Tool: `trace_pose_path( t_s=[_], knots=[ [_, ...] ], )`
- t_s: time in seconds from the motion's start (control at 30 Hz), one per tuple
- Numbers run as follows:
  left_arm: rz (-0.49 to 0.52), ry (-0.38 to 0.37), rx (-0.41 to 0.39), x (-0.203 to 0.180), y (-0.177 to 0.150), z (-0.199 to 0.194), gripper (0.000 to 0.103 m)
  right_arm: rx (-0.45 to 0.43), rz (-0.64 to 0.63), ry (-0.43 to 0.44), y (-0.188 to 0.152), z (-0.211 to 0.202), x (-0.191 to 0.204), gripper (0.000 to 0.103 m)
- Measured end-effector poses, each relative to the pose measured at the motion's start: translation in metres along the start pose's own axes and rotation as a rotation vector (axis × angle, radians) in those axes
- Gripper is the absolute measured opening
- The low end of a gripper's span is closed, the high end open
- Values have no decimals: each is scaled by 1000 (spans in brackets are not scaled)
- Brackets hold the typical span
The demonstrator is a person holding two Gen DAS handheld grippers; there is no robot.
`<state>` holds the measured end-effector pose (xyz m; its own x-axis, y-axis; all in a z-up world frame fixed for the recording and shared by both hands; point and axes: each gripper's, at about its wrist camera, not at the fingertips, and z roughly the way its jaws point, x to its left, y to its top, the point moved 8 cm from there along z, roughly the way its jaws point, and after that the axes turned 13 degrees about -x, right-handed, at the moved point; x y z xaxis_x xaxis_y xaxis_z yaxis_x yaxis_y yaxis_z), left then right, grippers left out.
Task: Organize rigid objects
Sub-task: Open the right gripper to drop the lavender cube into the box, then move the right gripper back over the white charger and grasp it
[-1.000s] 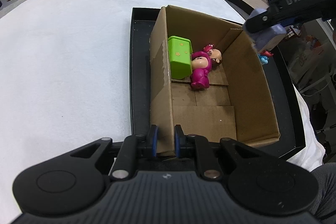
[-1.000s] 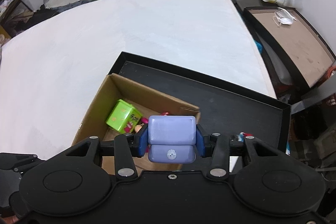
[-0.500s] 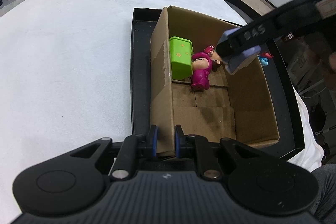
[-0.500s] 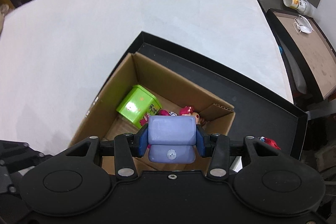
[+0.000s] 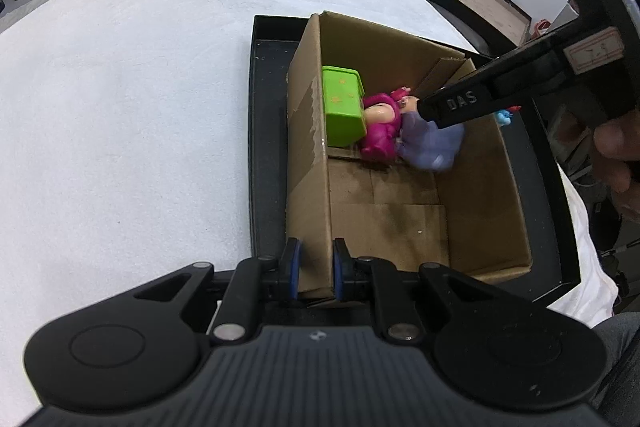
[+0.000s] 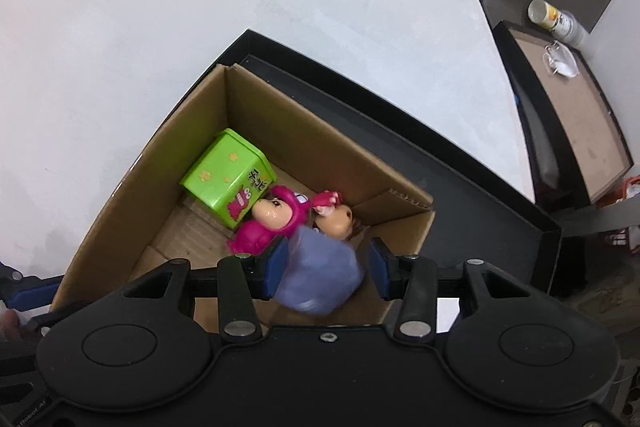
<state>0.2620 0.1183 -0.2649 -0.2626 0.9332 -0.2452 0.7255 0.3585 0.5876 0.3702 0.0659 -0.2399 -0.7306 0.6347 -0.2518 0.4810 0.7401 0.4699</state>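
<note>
Risk, drop: the lilac block [image 6: 320,275] is showing blurred and tilted while the right gripper [image 6: 327,267] is showing sharp, so it may be slipping; landing on the pink figure [image 6: 272,223] or the small brown-headed figure [image 6: 338,221], it could be knocking them over or bouncing against the wall.
Risk, box: the cardboard box [image 5: 308,131] is sitting loose in the black tray [image 5: 264,147]; a bump from the right fingers could be shifting it, were the left grip slipping.
Risk, leftover: a small blue toy [image 5: 505,117] is lying on the tray outside the box, right of centre (easy to be overlooking).
Right fingers: standing about one block-width apart, the left pad seeming to be touching the block, a sliver of gap at the right pad; I cannot tell whether they are gripping.
Left fingers: the left gripper [image 5: 315,269] is pinching the box's near wall at lower centre, closed on it.
Block's place: inside the box, low, just beside the pink figure, right of the green tin [image 6: 224,173].
</note>
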Motion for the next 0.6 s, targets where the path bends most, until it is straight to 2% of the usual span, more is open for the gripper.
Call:
trace_pose_path(
  t_s=[0.3, 0.6],
  knots=[
    [2, 4, 0, 0, 0, 1, 15, -15, 41, 21, -1, -10, -7, 43],
    [5, 8, 0, -2, -1, 1, 15, -61, 95, 56, -6, -38, -26, 44]
  ],
)
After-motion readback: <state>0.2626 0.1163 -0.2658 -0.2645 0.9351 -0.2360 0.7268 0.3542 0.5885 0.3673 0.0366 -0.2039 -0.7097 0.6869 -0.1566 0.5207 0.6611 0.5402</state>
